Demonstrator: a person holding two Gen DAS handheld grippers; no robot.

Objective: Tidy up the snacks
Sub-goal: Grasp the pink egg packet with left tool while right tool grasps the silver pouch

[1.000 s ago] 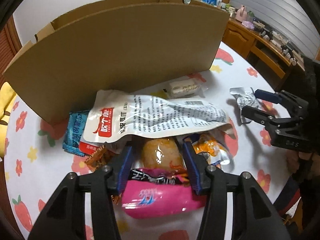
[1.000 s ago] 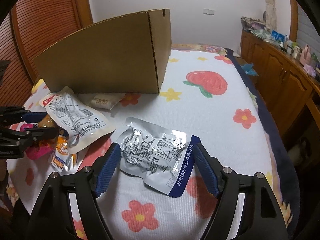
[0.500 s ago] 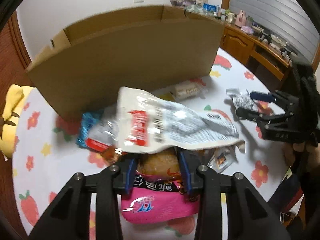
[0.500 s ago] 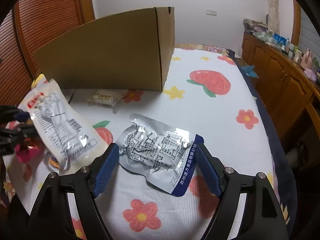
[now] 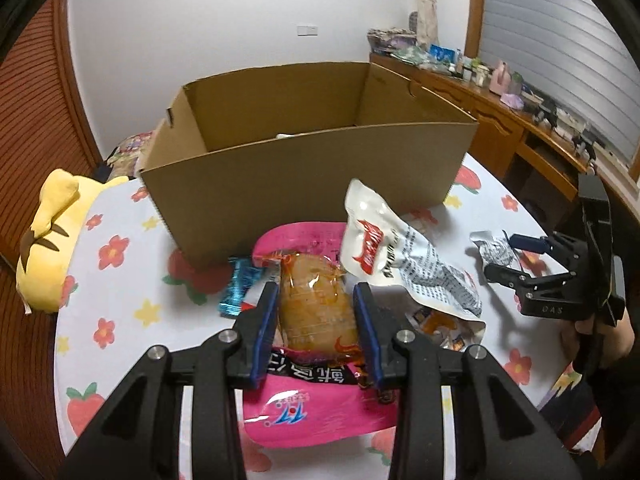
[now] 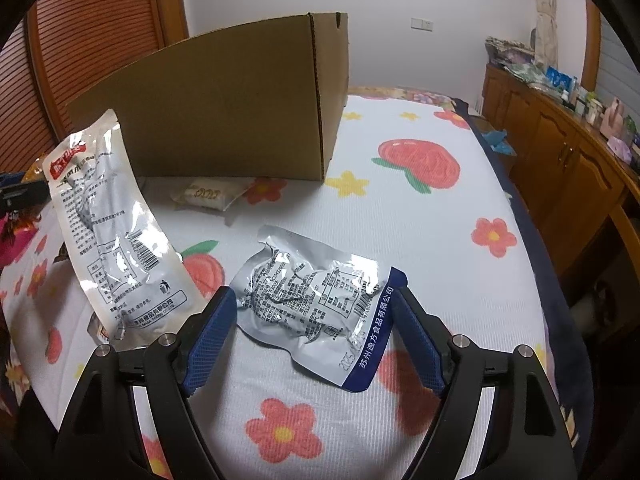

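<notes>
Lifted since before, left tool [image 5: 316, 322] reveals box interior [image 5: 280, 108] unlike right view.

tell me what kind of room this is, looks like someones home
Probably a bedroom at home. The snacks and cardboard box sit on what looks like a bed with a flower and strawberry print sheet, a yellow plush toy lies at its edge, and a cluttered wooden sideboard lines the wall.
</notes>
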